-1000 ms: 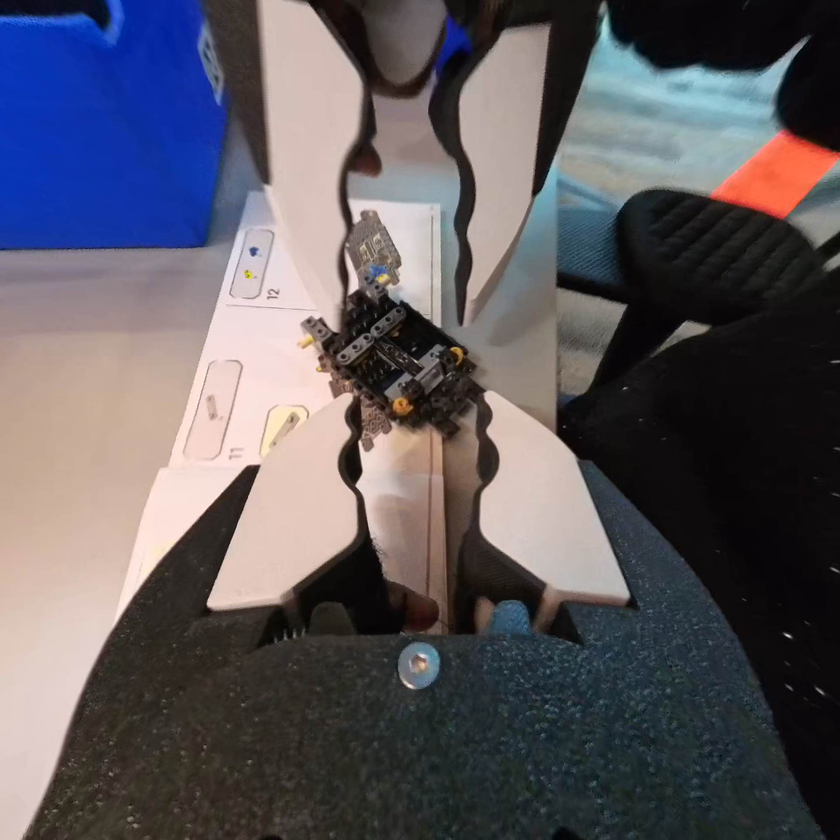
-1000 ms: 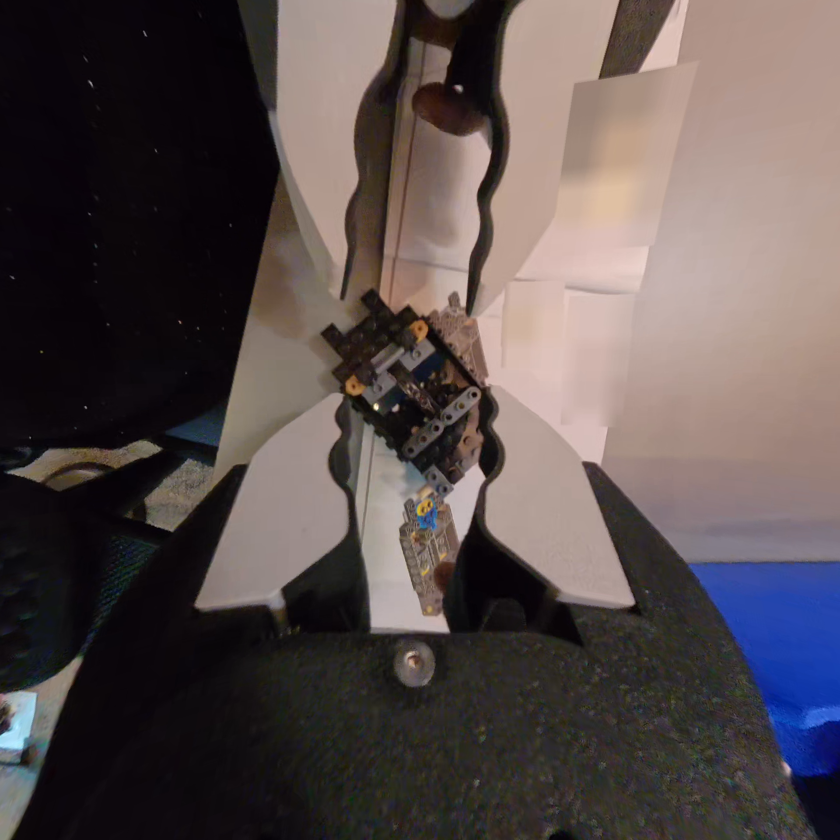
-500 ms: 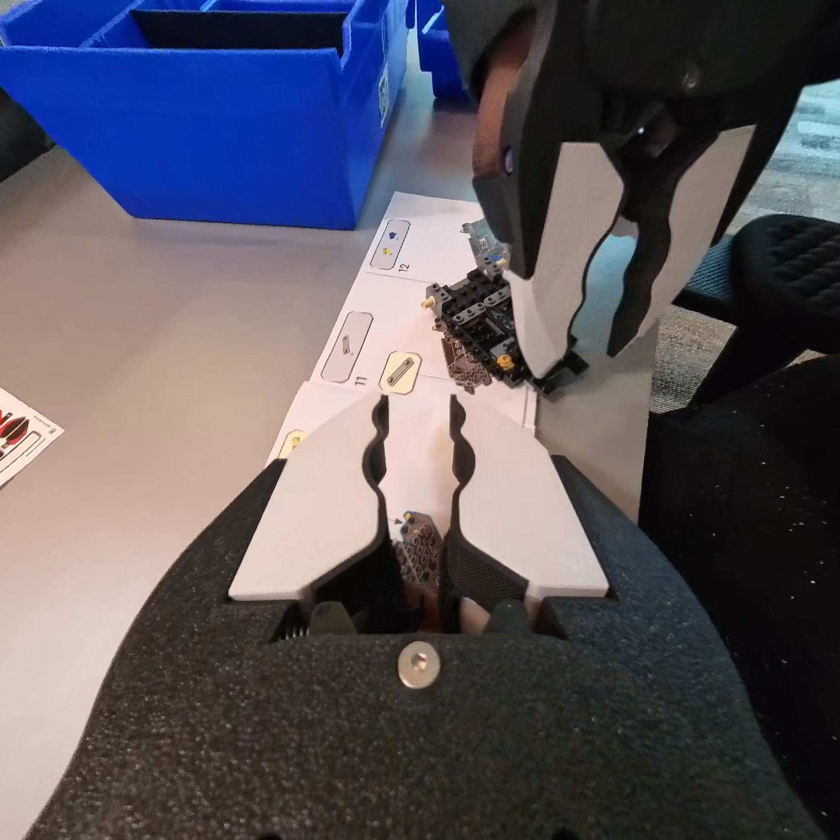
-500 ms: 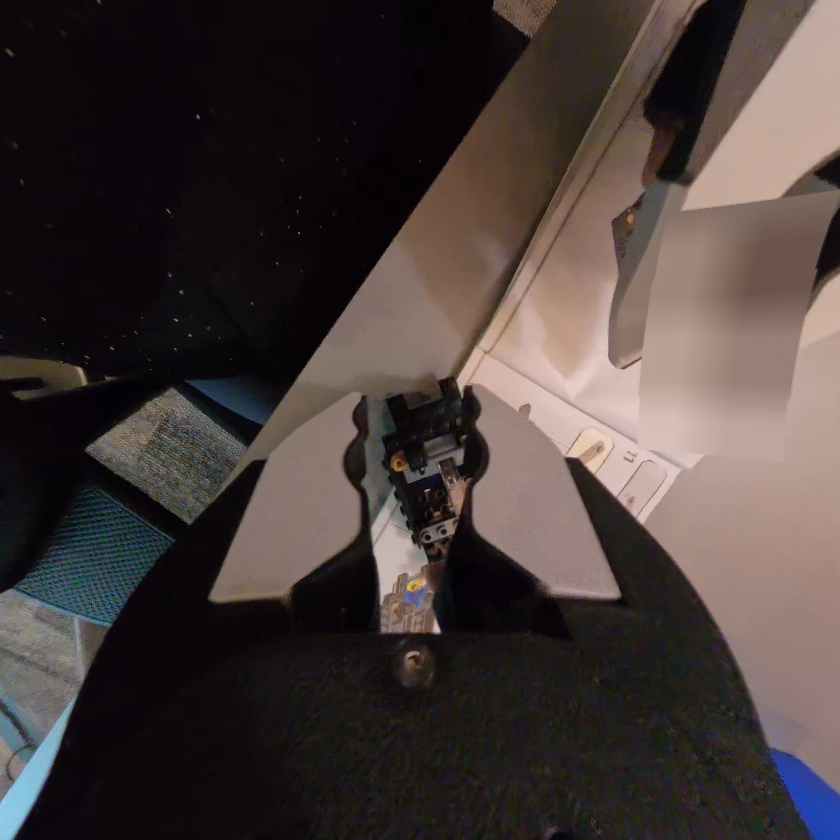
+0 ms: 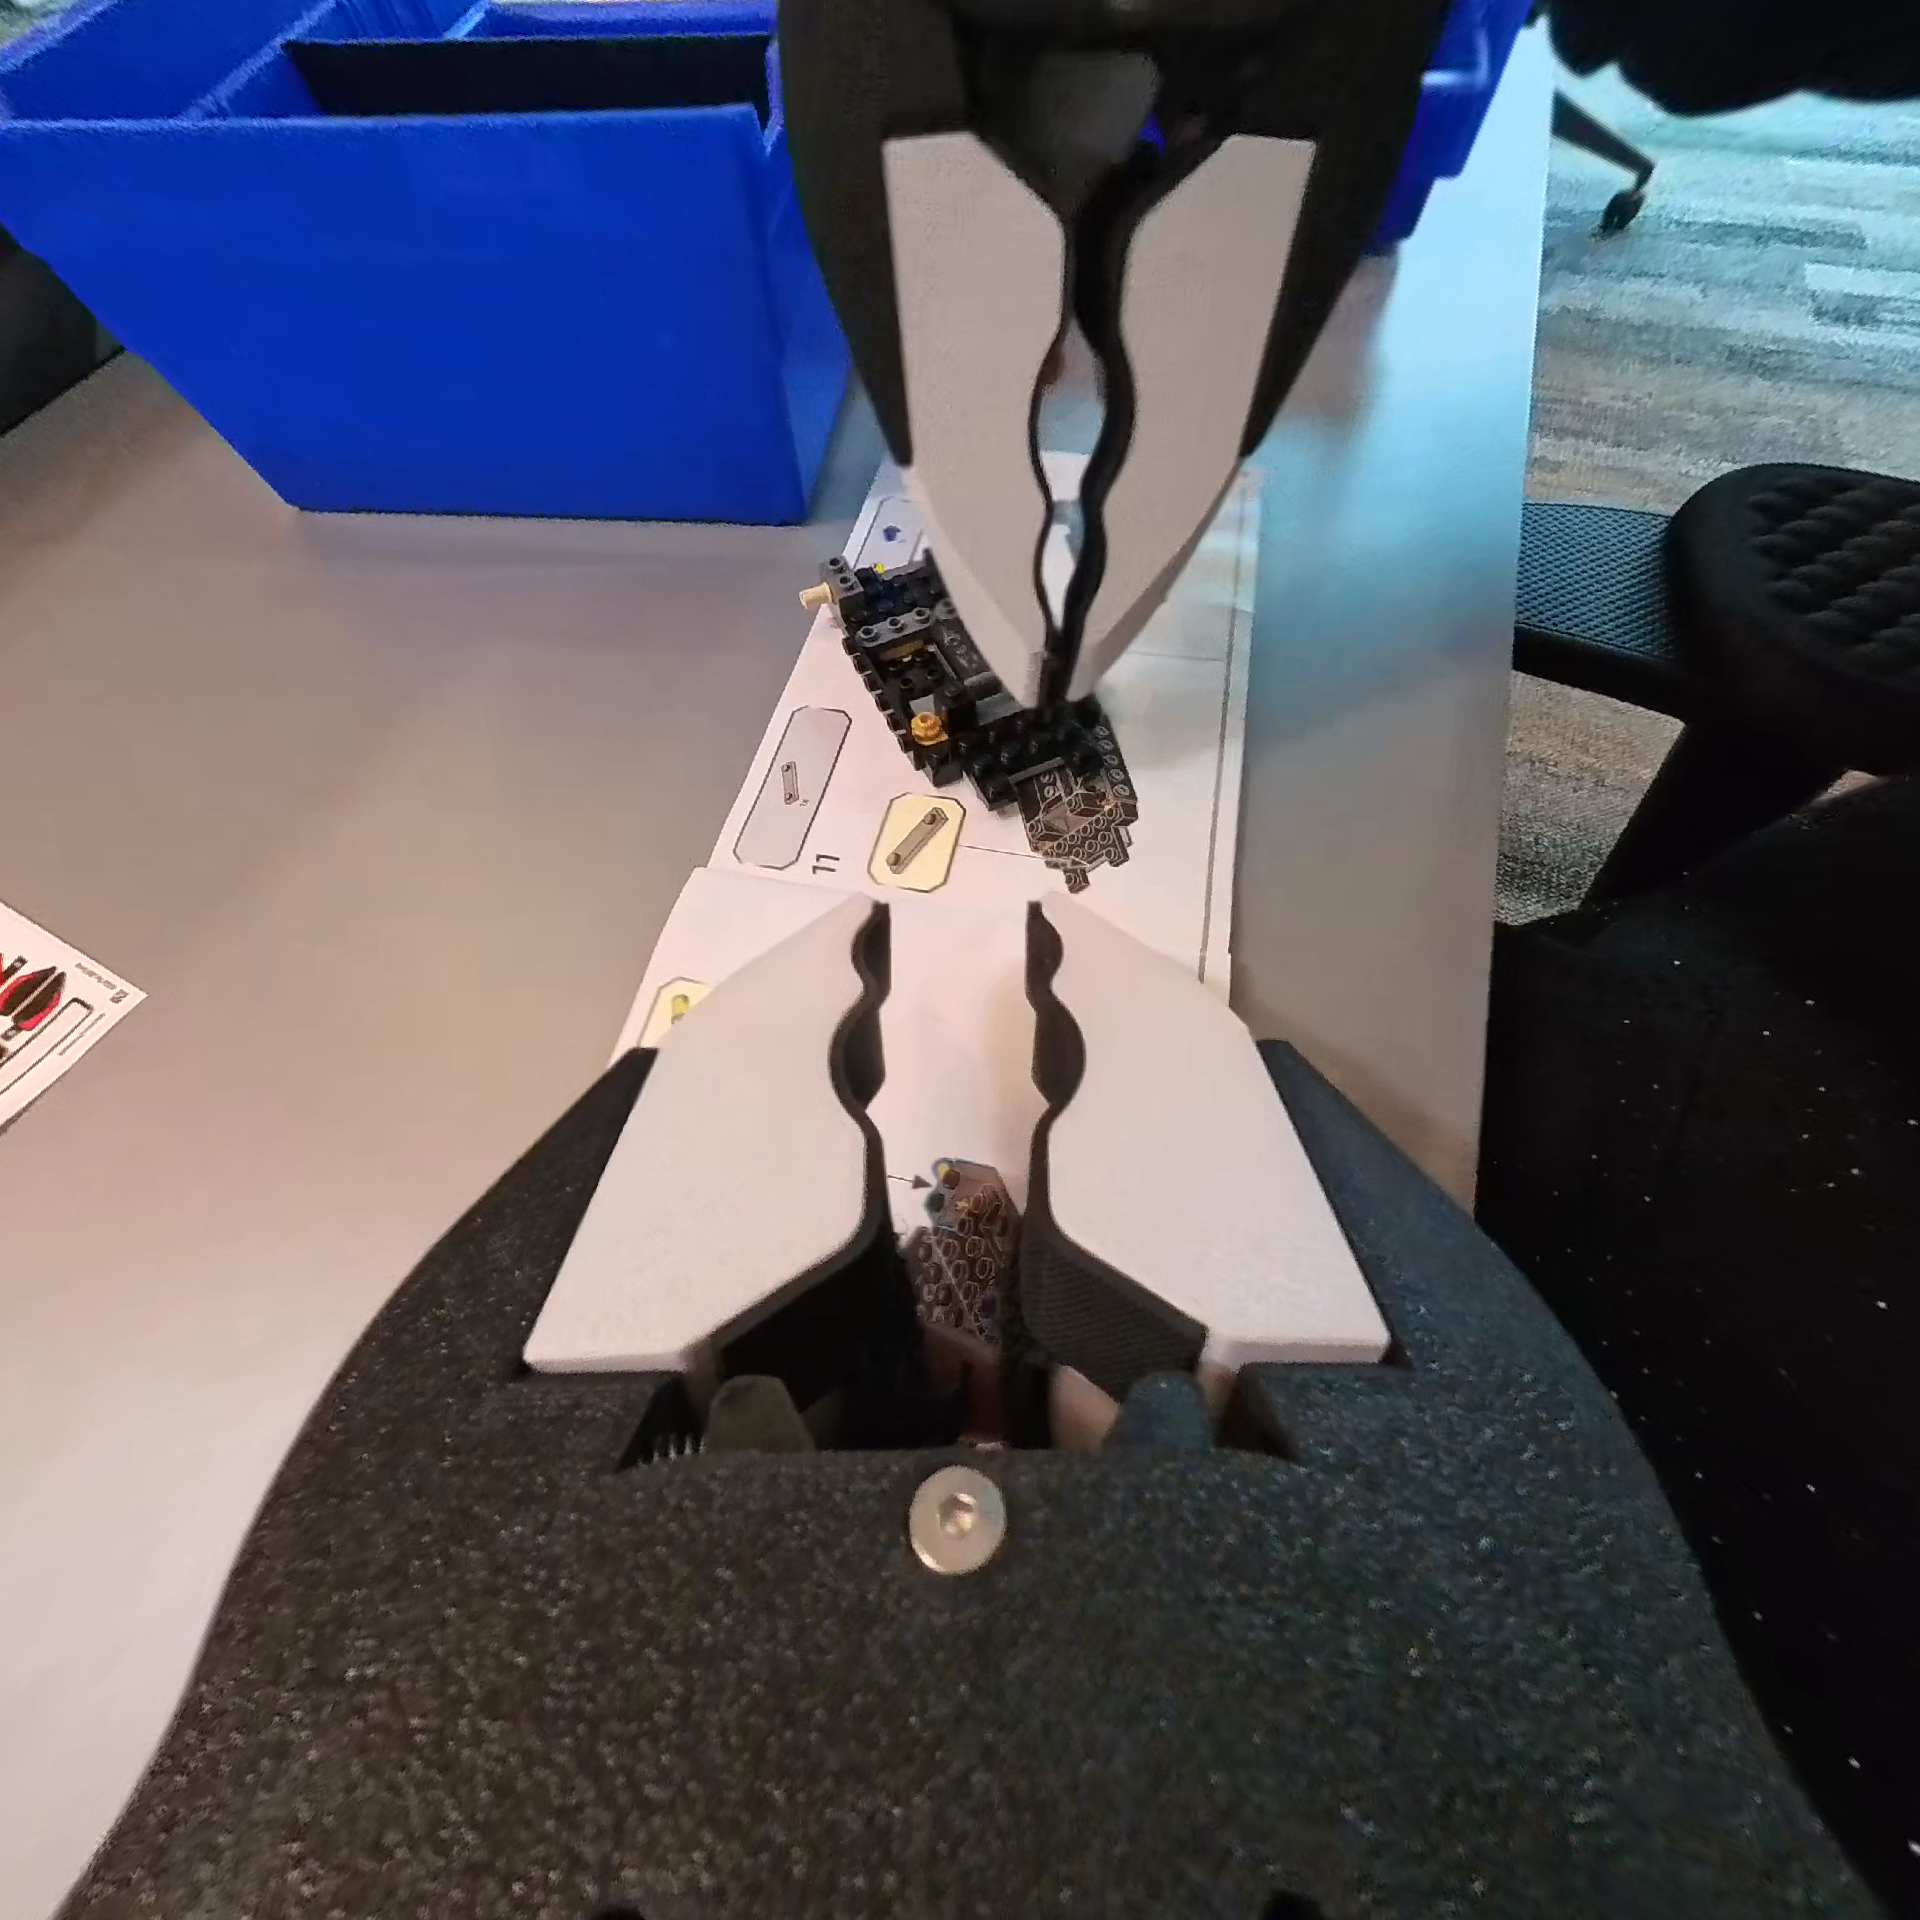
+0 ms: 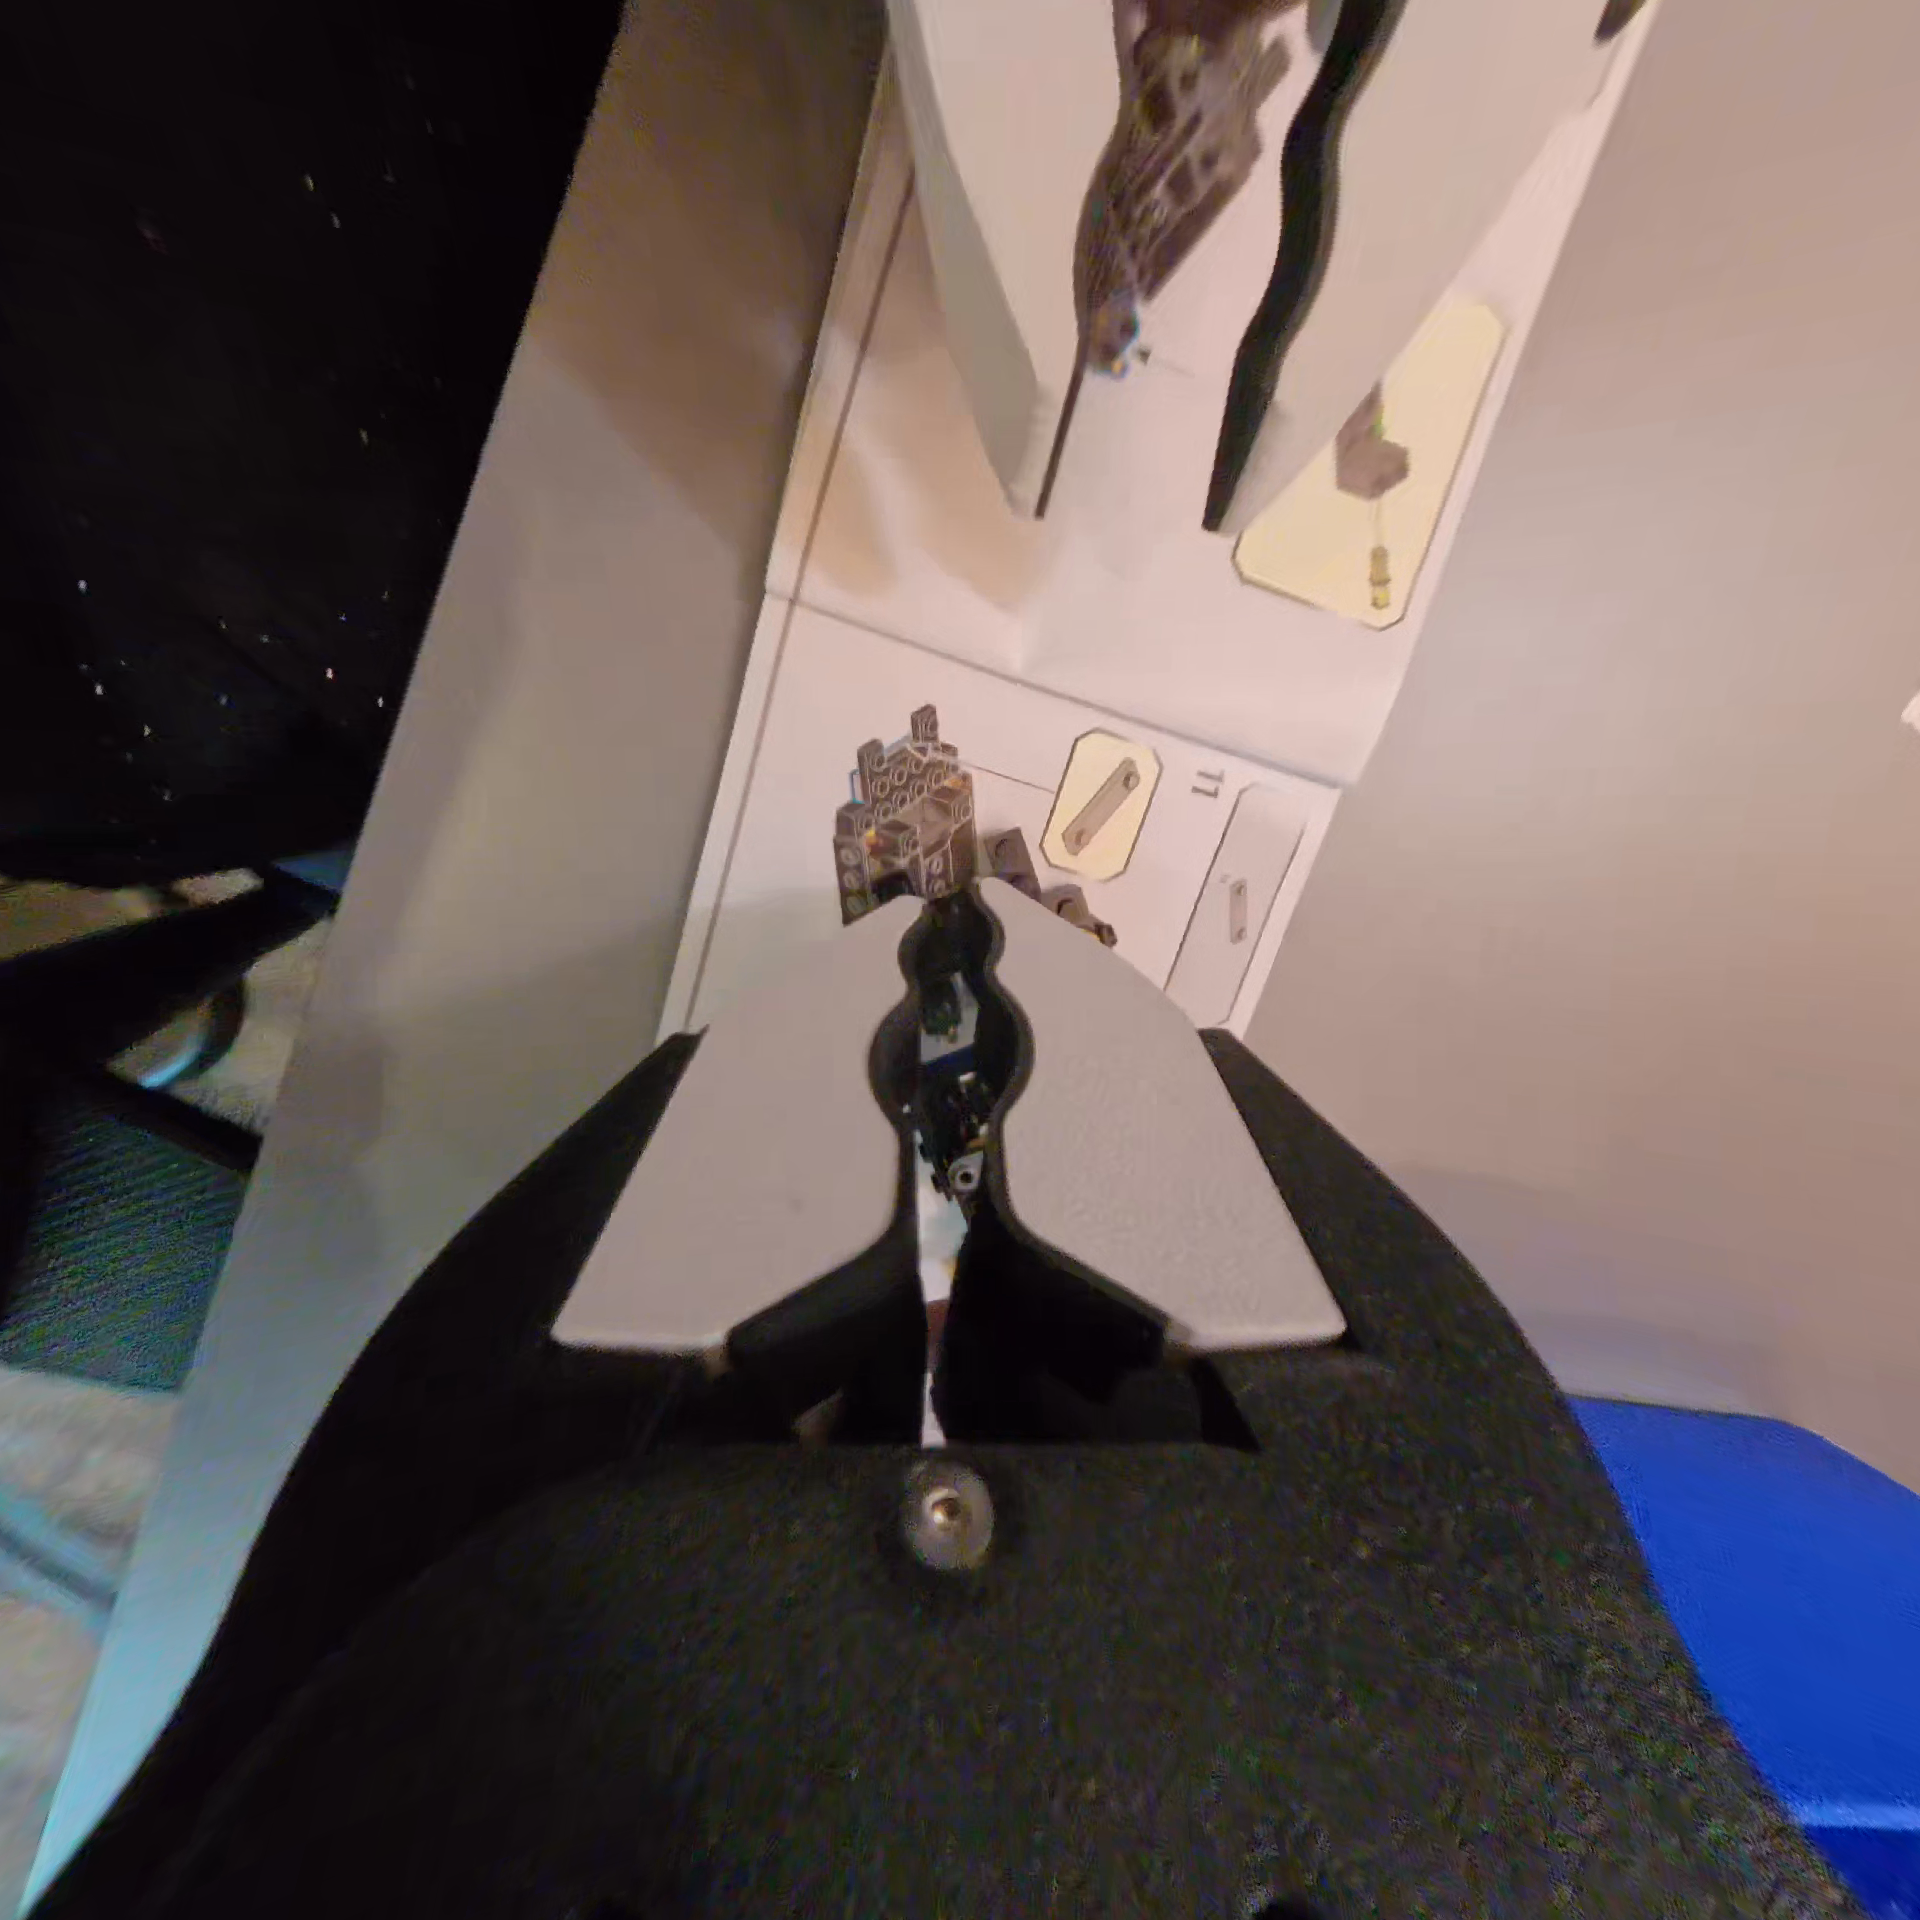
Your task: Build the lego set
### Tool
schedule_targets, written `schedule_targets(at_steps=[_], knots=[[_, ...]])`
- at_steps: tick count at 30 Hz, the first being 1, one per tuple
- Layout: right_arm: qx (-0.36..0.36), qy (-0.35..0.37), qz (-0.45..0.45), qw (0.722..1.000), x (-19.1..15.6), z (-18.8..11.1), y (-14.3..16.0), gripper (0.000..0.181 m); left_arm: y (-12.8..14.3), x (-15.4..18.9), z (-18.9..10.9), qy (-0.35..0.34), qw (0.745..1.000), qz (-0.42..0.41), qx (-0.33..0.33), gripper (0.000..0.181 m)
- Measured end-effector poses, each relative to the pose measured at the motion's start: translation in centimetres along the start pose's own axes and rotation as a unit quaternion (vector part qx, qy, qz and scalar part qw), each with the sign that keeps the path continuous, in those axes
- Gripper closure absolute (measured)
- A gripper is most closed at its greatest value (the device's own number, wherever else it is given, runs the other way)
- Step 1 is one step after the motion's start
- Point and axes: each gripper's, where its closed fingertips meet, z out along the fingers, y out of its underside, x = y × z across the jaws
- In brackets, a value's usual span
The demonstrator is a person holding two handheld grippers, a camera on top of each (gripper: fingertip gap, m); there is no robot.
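- Since a second earlier, the left hand-held gripper (image 5: 951,914) had been drawn back from the black brick-built lego assembly (image 5: 971,707), and the right hand-held gripper (image 5: 1060,681) had been turned and closed down onto it.
- The right gripper's pale fingers were seen nearly together, pinching the assembly's near end; the left was held partly open and empty.
- The assembly lay on the white folded instruction sheet (image 5: 1174,727), ahead of the left gripper, its long axis slanting away to the left.
- The sheet lay close to the grey counter (image 5: 364,831)'s right edge, beside a black chair (image 5: 1787,582); open room was left on the counter's left, before the blue plastic bin (image 5: 416,312).
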Motion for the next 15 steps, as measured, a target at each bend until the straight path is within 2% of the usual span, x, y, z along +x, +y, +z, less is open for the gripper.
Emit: schedule_targets(at_steps=[2, 5, 15], knots=[[-0.035, -0.022, -0.005, 0.999, -0.1, 0.6, 0.5, 0.177, 0.3, 0.1, 0.1, 0.004, 1.0, 0.001, -0.004, 0.157], [-0.074, -0.032, -0.009, 0.997, 0.2, 1.4, 1.0, 0.166, 0.4, -0.1, 0.0, 0.0, 1.0, 0.003, -0.006, 0.157], [-0.105, -0.051, -0.039, 0.992, 0.2, 1.6, 1.3, 0.172, 0.7, 0.0, 0.1, 0.008, 1.0, 0.001, -0.007, 0.157]])
